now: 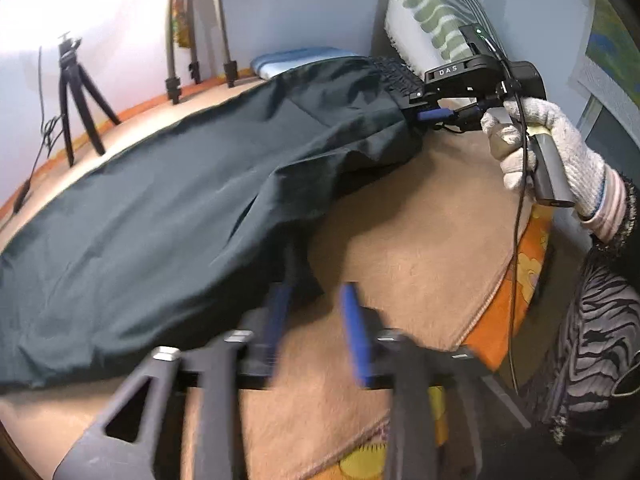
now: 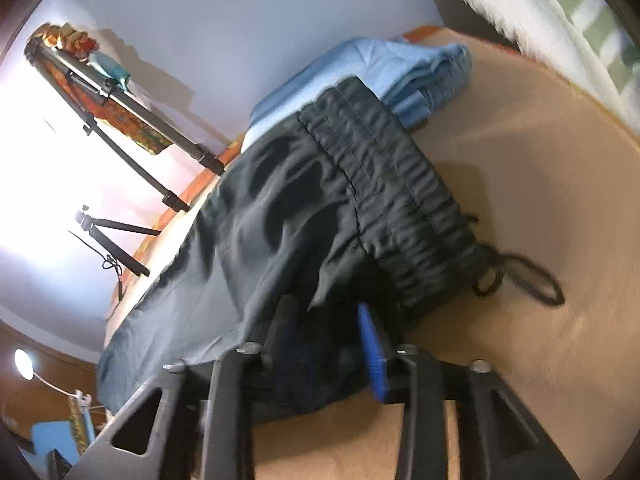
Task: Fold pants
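A tan blanket [image 1: 420,240] covered the bed, with an orange patterned sheet [image 1: 516,292] showing at its edge. Across it lay the dark pants [image 1: 160,208], legs stretched toward the far wall and the elastic waistband [image 2: 400,196] lifted off the blanket at the pillow end. A folded light-blue garment [image 2: 400,76] sat just behind the waistband, and a striped pillow [image 1: 432,8] stood against the wall. Two tripods [image 1: 196,32] stood on the far side.

The right gripper [image 2: 324,344] had its blue-padded fingers pinching a bunch of cloth just below the waistband, holding that end up. The left gripper [image 1: 316,324] sat at the crotch edge of the pants with its fingers spread; the left finger touched or overlapped the fabric edge, the other stood over bare blanket, so it held nothing.

The risk seemed to be an uneven fold: with only one corner held, the slack cloth could sag or slip, and the dangling drawstring [image 2: 528,276] could catch under the fold.

The right gripper's housing read "DAS" [image 1: 447,72].
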`<state>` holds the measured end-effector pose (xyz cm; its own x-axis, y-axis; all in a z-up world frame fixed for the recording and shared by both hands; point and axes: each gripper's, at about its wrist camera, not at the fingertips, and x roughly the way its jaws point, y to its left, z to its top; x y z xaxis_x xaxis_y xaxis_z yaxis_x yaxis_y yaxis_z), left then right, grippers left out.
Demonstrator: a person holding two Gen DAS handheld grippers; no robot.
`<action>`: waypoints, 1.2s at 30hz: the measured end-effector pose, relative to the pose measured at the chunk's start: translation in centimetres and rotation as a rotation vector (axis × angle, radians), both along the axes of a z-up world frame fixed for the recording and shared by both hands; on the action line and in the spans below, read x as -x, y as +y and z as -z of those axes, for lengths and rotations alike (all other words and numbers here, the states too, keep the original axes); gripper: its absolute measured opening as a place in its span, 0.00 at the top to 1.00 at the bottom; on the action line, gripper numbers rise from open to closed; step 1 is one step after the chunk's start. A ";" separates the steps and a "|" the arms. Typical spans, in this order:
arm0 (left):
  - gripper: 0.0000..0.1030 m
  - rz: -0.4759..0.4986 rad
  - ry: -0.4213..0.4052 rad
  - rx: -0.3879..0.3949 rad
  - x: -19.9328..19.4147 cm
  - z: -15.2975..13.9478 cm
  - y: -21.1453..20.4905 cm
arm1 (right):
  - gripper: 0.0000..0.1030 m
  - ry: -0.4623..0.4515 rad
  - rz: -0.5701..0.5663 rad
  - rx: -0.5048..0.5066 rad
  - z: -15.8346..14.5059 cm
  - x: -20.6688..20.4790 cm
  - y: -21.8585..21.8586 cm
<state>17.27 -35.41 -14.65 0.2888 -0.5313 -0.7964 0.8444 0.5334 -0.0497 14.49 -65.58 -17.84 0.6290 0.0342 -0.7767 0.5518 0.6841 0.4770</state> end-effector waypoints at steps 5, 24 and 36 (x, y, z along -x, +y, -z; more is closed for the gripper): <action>0.56 0.070 -0.142 -0.146 0.3 1.8 -3.2 | 0.64 0.017 0.003 -0.032 0.8 0.3 -0.2; 0.97 0.087 -0.018 -0.078 -3.0 1.0 -3.0 | 0.22 0.024 0.127 -0.089 1.3 2.8 -4.2; 0.97 0.108 0.110 -0.071 -2.1 3.1 -1.0 | 0.65 0.038 0.130 0.112 -0.9 1.7 -2.7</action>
<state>19.37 -36.45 -17.76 0.1422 -0.4954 -0.8570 0.8883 0.4457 -0.1103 12.75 -68.32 -16.91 0.5928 -0.1335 -0.7942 0.6550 0.6537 0.3791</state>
